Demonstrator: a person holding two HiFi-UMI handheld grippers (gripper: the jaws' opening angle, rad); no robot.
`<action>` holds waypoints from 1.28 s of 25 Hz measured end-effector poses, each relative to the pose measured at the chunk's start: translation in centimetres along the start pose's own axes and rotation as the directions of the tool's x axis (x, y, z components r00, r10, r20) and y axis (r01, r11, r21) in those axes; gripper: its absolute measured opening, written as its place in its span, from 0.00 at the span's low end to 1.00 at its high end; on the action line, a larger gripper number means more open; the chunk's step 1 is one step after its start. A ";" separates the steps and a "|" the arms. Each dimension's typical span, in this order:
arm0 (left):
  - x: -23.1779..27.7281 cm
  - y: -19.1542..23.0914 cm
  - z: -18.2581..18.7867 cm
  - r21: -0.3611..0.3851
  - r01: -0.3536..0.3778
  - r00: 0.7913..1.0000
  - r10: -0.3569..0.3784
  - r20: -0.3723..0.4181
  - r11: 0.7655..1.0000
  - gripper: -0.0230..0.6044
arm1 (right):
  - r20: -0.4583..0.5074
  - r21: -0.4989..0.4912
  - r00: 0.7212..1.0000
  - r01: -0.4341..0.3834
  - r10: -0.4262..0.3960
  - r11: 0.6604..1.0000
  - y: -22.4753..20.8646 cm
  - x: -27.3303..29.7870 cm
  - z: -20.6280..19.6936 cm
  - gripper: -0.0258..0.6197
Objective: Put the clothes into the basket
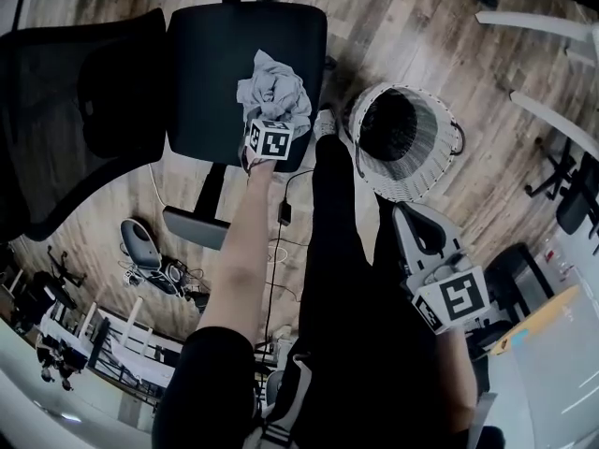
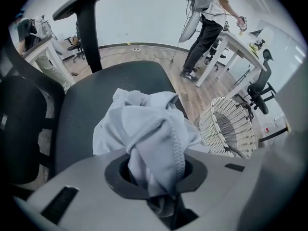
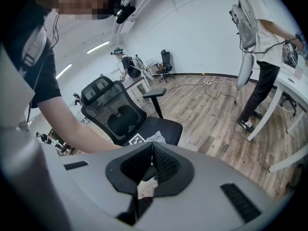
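A crumpled pale grey garment (image 1: pixel 273 90) lies on the black seat of an office chair (image 1: pixel 208 68). My left gripper (image 1: pixel 267 120) points steeply down at the near edge of the heap and is shut on the garment. In the left gripper view a fold of the cloth (image 2: pixel 149 134) is pinched between the jaws of the left gripper (image 2: pixel 156 174). The white wicker basket (image 1: pixel 426 171) stands on the wood floor to the right of the chair, also seen in the left gripper view (image 2: pixel 226 126). My right gripper (image 1: pixel 407 211) hangs near the basket, shut and empty, its pads meeting (image 3: pixel 152 146).
The chair's mesh back (image 1: pixel 65 110) and armrest (image 2: pixel 89 6) rise at the left. Cables and a power brick (image 1: pixel 283 213) lie on the floor. A person (image 2: pixel 207 23) stands by a white desk (image 2: pixel 236 42); another office chair (image 2: pixel 260 88) is beyond the basket.
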State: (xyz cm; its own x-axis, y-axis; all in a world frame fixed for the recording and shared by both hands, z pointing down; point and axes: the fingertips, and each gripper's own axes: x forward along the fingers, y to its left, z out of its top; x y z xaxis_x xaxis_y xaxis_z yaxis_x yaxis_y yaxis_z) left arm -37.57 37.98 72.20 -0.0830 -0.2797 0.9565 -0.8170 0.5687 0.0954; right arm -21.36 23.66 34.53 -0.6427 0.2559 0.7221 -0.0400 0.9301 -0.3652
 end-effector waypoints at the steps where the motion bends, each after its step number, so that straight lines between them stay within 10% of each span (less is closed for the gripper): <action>1: -0.2 0.0 -0.1 0.007 -0.003 1.000 0.003 -0.004 1.000 0.19 | 0.009 -0.001 1.000 0.006 -0.006 1.000 0.0 -0.3 0.1 0.07; 16: -8.0 -1.6 -1.3 0.010 -0.022 0.999 0.022 -0.042 1.000 0.16 | 0.203 -0.036 0.973 0.120 -0.110 0.992 -1.6 -9.1 1.5 0.06; 32: -20.0 -10.1 2.0 0.053 -0.034 0.994 0.028 0.109 0.998 0.16 | 0.416 -0.008 0.889 0.211 -0.189 0.977 -9.1 -21.6 -0.5 0.06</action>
State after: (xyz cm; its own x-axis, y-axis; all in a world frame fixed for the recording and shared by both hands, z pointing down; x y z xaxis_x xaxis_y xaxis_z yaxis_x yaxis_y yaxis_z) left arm -28.80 36.32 51.57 -0.1680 -0.3464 0.9229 -0.8428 0.5361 0.0478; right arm -6.69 9.75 22.55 -0.8825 -0.0577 0.4667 -0.1685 0.9654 -0.1993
